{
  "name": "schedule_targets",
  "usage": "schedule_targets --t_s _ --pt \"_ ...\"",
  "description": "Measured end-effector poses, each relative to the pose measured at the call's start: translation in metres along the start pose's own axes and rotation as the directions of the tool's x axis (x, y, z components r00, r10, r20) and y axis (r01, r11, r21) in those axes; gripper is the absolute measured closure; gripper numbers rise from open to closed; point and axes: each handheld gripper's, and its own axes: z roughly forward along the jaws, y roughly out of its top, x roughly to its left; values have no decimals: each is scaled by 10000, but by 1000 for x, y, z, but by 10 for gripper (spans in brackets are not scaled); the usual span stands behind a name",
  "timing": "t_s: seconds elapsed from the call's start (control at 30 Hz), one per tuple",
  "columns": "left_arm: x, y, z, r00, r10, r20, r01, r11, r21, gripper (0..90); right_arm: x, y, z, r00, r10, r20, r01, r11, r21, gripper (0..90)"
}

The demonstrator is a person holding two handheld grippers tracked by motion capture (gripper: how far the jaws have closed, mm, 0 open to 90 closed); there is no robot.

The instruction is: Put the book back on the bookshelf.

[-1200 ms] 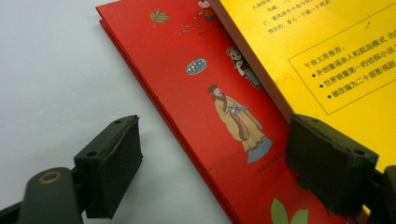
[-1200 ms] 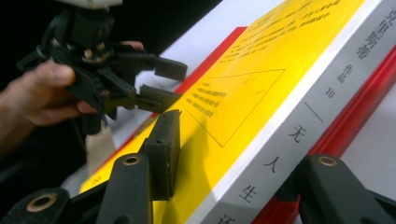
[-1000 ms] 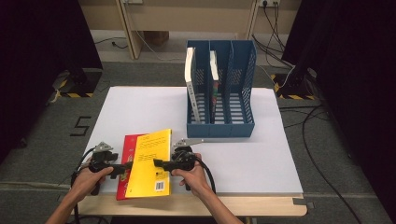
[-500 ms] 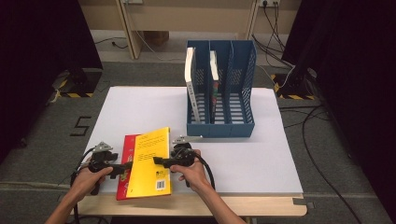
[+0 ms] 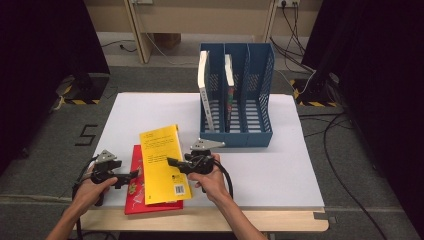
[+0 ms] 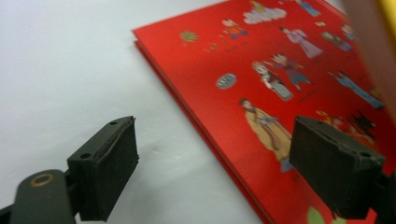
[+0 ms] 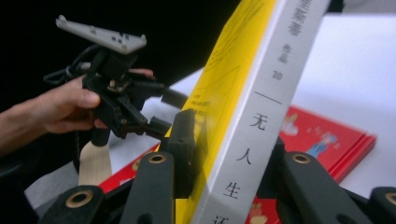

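Observation:
A yellow book lies tilted over a red picture book at the front left of the white table. My right gripper is shut on the yellow book's spine edge; its jaws have just been closing, and they hold that side raised. In the right gripper view the pads of the gripper press on both covers. My left gripper stands open at the red book's left edge, its jaws having just been opening, with nothing gripped.
A blue file rack with three slots stands at the back centre. It holds a white-spined book and a second upright book. Bare table spreads to the right of my hands. The front edge runs close under my wrists.
The right gripper has risen with the yellow book's right side, so the book tilts and more of the red book shows beneath. The left hand stays in place.

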Motion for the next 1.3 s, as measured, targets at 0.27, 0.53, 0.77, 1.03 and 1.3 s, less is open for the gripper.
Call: schedule_targets --t_s 0.27,0.53,0.77,1.03,1.3 --pt "10 -1 -2 9991 -314 -278 310 9994 -131 149 2 11 -15 9999 107 52 -101 9944 -1049 756" --pt "23 -3 -1 9950 -367 -928 367 9993 -22 149 3 22 -31 9982 -246 545 343 9823 -1843 760" --pt "26 -6 3 9888 231 -1475 -198 9995 244 141 -2 28 -45 9895 -777 1218 1032 9702 -2194 761" --pt "27 -7 3 9895 263 -1421 -237 9995 199 134 -12 25 -57 9803 -812 1801 1269 9575 -2589 761" --pt "27 -7 4 9895 260 -1420 -236 9995 187 134 -20 19 -71 9666 -1366 2170 1974 9364 -2900 761"
